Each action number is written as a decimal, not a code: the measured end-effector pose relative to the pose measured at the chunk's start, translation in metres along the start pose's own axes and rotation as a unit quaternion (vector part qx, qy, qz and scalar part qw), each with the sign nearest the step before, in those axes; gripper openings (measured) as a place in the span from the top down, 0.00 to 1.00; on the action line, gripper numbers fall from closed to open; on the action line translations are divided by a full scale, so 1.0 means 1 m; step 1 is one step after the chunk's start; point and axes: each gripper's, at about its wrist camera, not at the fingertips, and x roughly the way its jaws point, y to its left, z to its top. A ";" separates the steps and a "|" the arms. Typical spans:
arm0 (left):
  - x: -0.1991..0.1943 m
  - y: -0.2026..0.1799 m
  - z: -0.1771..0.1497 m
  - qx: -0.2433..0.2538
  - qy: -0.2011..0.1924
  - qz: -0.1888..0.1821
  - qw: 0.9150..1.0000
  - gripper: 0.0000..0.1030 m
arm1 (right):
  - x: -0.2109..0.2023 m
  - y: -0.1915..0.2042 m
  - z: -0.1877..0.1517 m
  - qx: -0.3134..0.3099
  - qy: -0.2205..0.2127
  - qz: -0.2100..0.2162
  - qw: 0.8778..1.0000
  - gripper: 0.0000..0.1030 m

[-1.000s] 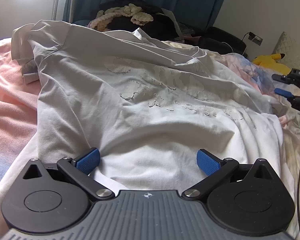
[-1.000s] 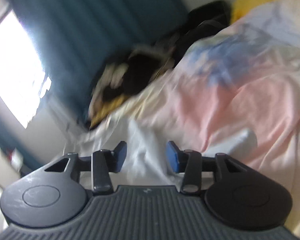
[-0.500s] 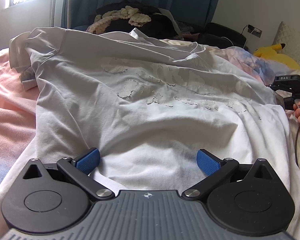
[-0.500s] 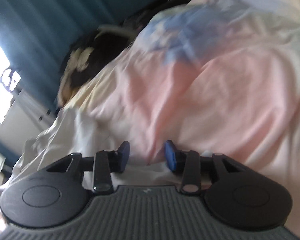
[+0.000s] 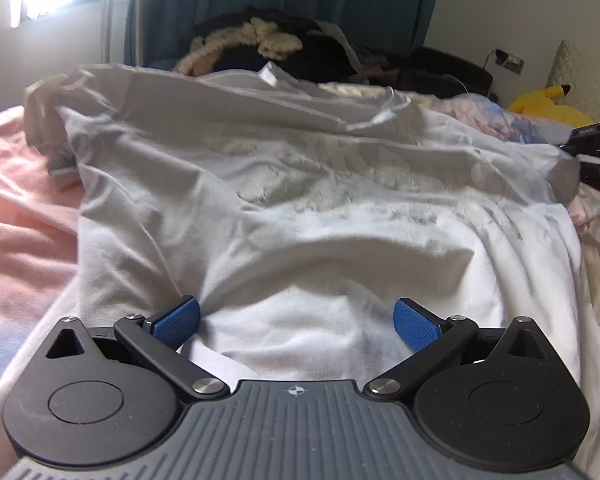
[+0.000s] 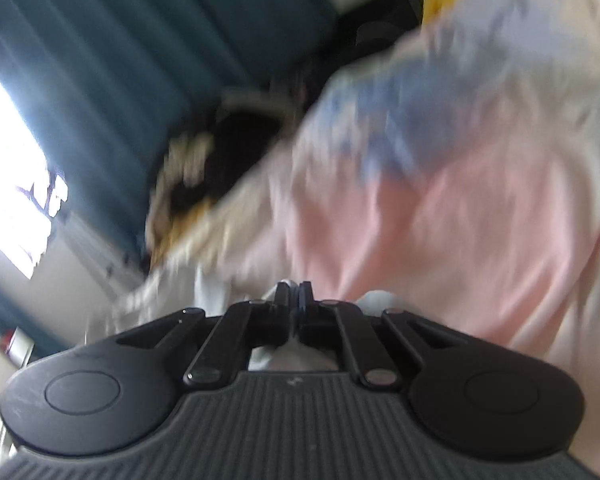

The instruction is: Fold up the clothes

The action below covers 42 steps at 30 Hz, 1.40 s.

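A white T-shirt (image 5: 300,208) with a faded print lies spread on the bed, collar at the far end. My left gripper (image 5: 296,322) is open, its blue pads on either side of the shirt's near hem, low over the cloth. My right gripper (image 6: 294,294) is shut on the shirt's right edge, and white cloth (image 6: 376,298) shows around its fingers. The right gripper also shows in the left wrist view (image 5: 592,152) at the shirt's far right corner, lifting it. The right wrist view is blurred.
The bed has a pink blanket (image 5: 16,224) and a pastel duvet (image 6: 480,160). A pile of dark and cream clothes (image 5: 268,48) lies at the far end before teal curtains. A yellow plush toy (image 5: 548,104) sits at the far right.
My right gripper has closed on the shirt's right edge and lifted it. The left gripper has stayed open at the near hem and tilted slightly lower.
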 end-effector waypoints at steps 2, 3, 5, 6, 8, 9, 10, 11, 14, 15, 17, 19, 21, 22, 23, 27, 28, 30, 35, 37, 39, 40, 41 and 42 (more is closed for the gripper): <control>-0.007 0.001 0.003 -0.007 -0.019 -0.002 1.000 0.00 | -0.009 -0.002 0.009 -0.003 -0.052 -0.009 0.999 0.95; -0.011 0.003 0.004 -0.012 -0.031 -0.004 0.999 0.00 | -0.012 -0.005 0.013 -0.007 -0.076 -0.011 0.997 0.96; -0.016 0.003 0.006 -0.011 -0.050 -0.002 0.999 0.00 | -0.006 -0.012 0.014 -0.016 -0.108 -0.024 0.994 0.96; -0.016 0.002 0.007 -0.007 -0.055 0.003 0.998 0.00 | 0.000 -0.016 0.013 -0.022 -0.113 -0.035 0.993 0.95; -0.011 0.000 0.006 0.001 -0.049 0.011 0.999 0.00 | 0.023 -0.027 0.004 -0.031 -0.102 -0.064 0.992 0.95; -0.007 -0.001 0.004 0.005 -0.042 0.015 0.999 0.00 | 0.034 -0.033 -0.001 -0.029 -0.090 -0.074 0.993 0.95; -0.003 -0.002 0.004 0.008 -0.034 0.017 0.999 0.00 | 0.045 -0.041 -0.006 -0.025 -0.078 -0.083 0.993 0.95; 0.001 -0.004 0.003 0.011 -0.027 0.019 0.999 0.00 | 0.055 -0.048 -0.011 -0.021 -0.065 -0.092 0.993 0.95; 0.011 -0.007 0.002 0.018 -0.009 0.025 0.999 0.00 | 0.069 -0.065 -0.018 0.005 -0.042 -0.090 0.995 0.93; 0.013 -0.006 0.002 0.021 -0.007 0.026 0.999 0.00 | 0.069 -0.067 -0.018 0.012 -0.039 -0.084 0.996 0.87; 0.013 -0.005 0.002 0.022 -0.006 0.025 0.999 0.00 | 0.060 -0.065 -0.014 0.018 -0.043 -0.082 0.996 0.72; 0.007 -0.004 0.004 0.020 -0.009 0.015 1.000 0.00 | 0.046 -0.058 -0.012 0.020 -0.048 -0.095 0.994 0.57; 0.001 -0.002 0.006 0.018 -0.012 0.006 1.000 0.00 | 0.027 -0.046 -0.008 0.023 -0.046 -0.093 0.994 0.57; -0.002 -0.001 0.007 0.017 -0.013 0.001 1.000 0.00 | 0.015 -0.038 -0.007 0.017 -0.044 -0.088 0.995 0.57; -0.005 0.000 0.009 0.016 -0.015 -0.004 1.000 0.00 | 0.002 -0.028 -0.007 0.003 -0.040 -0.084 0.996 0.57; -0.017 0.003 0.013 0.013 -0.020 -0.023 0.999 0.00 | -0.063 0.008 -0.030 -0.041 0.000 -0.059 0.997 0.57; -0.021 0.004 0.014 0.012 -0.022 -0.028 0.999 0.00 | -0.080 0.016 -0.040 -0.042 0.016 -0.052 0.998 0.57; -0.028 0.005 0.016 0.010 -0.024 -0.040 0.999 0.00 | -0.111 0.030 -0.062 -0.042 0.051 -0.041 0.997 0.57; -0.069 0.007 0.012 0.006 -0.021 -0.087 0.996 0.00 | -0.168 0.074 -0.131 -0.069 0.148 -0.011 0.987 0.57; -0.088 0.005 0.009 0.021 -0.020 -0.105 0.994 0.00 | -0.186 0.086 -0.158 -0.078 0.172 -0.002 0.982 0.57; -0.106 -0.001 0.003 0.052 -0.022 -0.130 0.990 0.00 | -0.200 0.095 -0.183 -0.087 0.187 0.003 0.978 0.57; -0.114 -0.006 -0.001 0.072 -0.022 -0.146 0.986 0.00 | -0.205 0.098 -0.188 -0.088 0.187 0.003 0.978 0.57; -0.123 -0.012 -0.005 0.094 -0.022 -0.161 0.982 0.00 | -0.208 0.101 -0.193 -0.088 0.186 0.003 0.979 0.57; -0.130 -0.020 -0.011 0.120 -0.022 -0.176 0.977 0.01 | -0.211 0.103 -0.195 -0.086 0.184 0.003 0.979 0.57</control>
